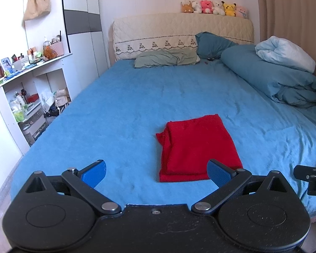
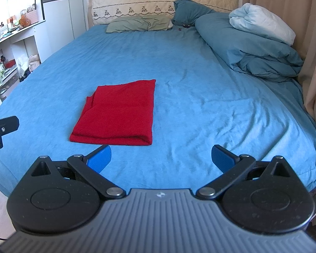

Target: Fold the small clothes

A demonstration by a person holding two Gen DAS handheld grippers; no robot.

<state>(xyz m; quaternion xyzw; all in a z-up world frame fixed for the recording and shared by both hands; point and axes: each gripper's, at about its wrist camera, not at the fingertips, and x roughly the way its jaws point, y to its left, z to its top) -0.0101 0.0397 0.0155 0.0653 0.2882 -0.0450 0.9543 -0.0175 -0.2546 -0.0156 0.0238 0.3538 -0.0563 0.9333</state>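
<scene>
A red garment (image 1: 197, 147) lies folded into a flat rectangle on the blue bed sheet (image 1: 126, 109) near the foot of the bed. It also shows in the right wrist view (image 2: 118, 113). My left gripper (image 1: 157, 174) is open and empty, held just short of the garment's near edge, its right pad overlapping the garment's near right corner in view. My right gripper (image 2: 161, 158) is open and empty, just short of and to the right of the garment. Part of each gripper shows at the edge of the other's view.
A rolled blue duvet (image 1: 273, 78) with a pale blanket lies along the bed's right side. Pillows (image 1: 168, 58) rest at the padded headboard, plush toys (image 1: 213, 7) on top. A cluttered white shelf unit (image 1: 25, 80) stands left of the bed. Curtains (image 2: 284, 0) hang on the right.
</scene>
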